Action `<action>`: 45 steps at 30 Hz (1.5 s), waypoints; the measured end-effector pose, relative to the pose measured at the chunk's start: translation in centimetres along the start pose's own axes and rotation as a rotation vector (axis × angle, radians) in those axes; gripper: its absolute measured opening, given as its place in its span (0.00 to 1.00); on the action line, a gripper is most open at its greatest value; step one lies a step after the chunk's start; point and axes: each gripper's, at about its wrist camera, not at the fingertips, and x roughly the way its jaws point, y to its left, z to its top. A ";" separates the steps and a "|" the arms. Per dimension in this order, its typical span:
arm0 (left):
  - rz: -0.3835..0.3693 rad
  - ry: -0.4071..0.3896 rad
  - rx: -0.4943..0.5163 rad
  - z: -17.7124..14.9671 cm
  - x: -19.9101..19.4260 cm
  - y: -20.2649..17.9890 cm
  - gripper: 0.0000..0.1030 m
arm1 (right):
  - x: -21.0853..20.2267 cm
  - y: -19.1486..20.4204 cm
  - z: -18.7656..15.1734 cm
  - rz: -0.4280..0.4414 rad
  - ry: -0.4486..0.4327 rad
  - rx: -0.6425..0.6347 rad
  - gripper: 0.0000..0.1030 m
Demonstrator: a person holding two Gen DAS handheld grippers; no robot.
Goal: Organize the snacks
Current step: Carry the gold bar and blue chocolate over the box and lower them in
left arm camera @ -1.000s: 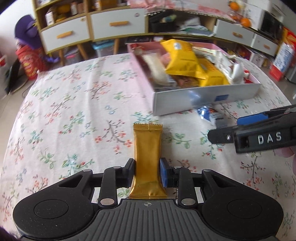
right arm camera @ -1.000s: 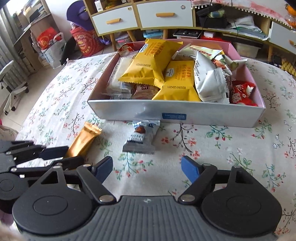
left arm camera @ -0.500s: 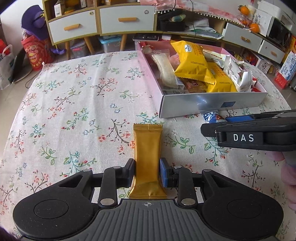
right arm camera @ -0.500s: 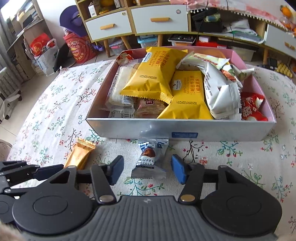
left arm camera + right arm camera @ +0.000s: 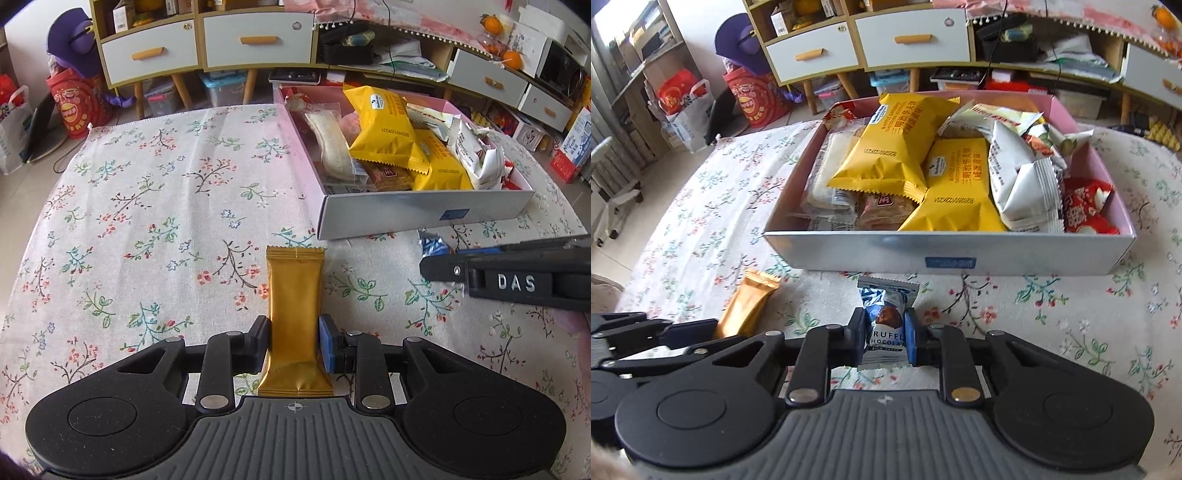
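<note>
Left wrist: gold packet (image 5: 293, 314) lies lengthwise, pointing toward the box (image 5: 424, 216).

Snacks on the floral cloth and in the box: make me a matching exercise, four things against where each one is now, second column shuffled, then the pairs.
Things:
1. gold bar
2. truffle chocolate packet
3. yellow packets
4. red packet

Places:
A. piled in the middle of the box
B. pinched in the right gripper, just in front of the box
C. pinched in the left gripper, on the tablecloth
D. in the box's right near corner, as the right wrist view shows it

Pairs: 1-C, 2-B, 3-A, 4-D
</note>
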 end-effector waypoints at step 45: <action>-0.077 -0.248 -0.101 7.4 0.2 -3.2 0.25 | -3.7 -5.8 2.5 0.170 -0.260 0.265 0.18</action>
